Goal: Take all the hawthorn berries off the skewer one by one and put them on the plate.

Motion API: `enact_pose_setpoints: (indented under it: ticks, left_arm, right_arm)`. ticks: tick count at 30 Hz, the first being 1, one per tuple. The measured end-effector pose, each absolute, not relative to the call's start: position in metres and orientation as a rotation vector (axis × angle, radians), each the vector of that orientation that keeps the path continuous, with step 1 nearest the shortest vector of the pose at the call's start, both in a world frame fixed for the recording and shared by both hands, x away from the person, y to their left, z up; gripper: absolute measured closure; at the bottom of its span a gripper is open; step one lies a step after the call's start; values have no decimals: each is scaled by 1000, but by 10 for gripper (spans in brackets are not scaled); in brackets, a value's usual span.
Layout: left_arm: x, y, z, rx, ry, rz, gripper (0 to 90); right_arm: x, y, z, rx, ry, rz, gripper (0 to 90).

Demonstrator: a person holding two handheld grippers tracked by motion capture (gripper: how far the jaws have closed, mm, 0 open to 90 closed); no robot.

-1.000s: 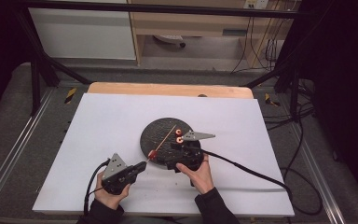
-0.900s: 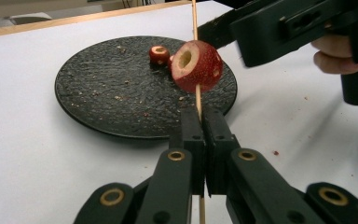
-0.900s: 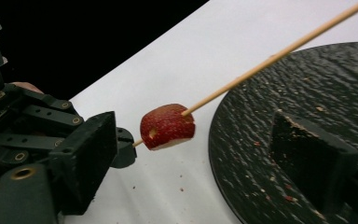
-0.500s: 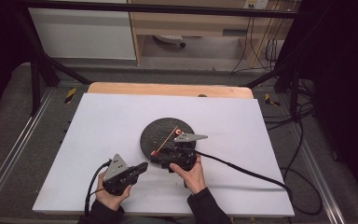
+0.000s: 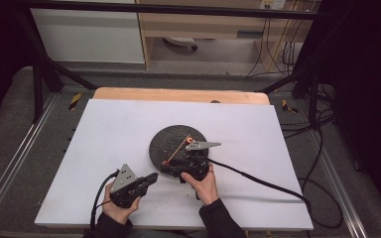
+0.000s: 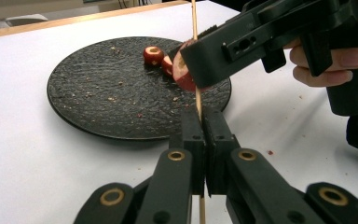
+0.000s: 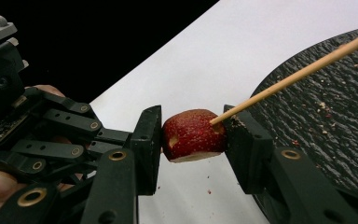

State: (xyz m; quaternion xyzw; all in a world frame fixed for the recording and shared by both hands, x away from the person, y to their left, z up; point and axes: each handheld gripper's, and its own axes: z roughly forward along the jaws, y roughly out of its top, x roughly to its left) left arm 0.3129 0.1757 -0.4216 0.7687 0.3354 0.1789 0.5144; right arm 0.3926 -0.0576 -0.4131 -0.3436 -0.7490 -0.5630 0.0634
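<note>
The right tool (image 7: 193, 135), its jaws just closing, pinches a red strawberry piece (image 7: 193, 134) threaded on a wooden skewer (image 7: 298, 72) at the near edge of the black plate (image 5: 166, 144). The left tool (image 6: 204, 130) is pressed together on the skewer's other end, above the white worktop (image 5: 109, 129). Two more strawberry pieces (image 6: 153, 54) lie on the plate.

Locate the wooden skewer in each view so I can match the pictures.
High view: the wooden skewer runs diagonally over the black plate, near the middle of the picture.
Left gripper view: a thin upright line at centre, clamped low in the left gripper, passing the strawberry piece.
Right gripper view: it slants from the upper right edge into the strawberry piece held by the right gripper.
Shared landmark: the black plate.
</note>
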Motion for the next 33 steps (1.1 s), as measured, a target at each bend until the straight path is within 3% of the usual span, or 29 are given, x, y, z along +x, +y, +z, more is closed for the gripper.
enact_pose_setpoints:
  ticks: [33]
  left_arm:
    - [310,180,-417,1824,794,437,882]
  right_arm:
    - [436,-107,-351,-1230,-2343,-1815,598]
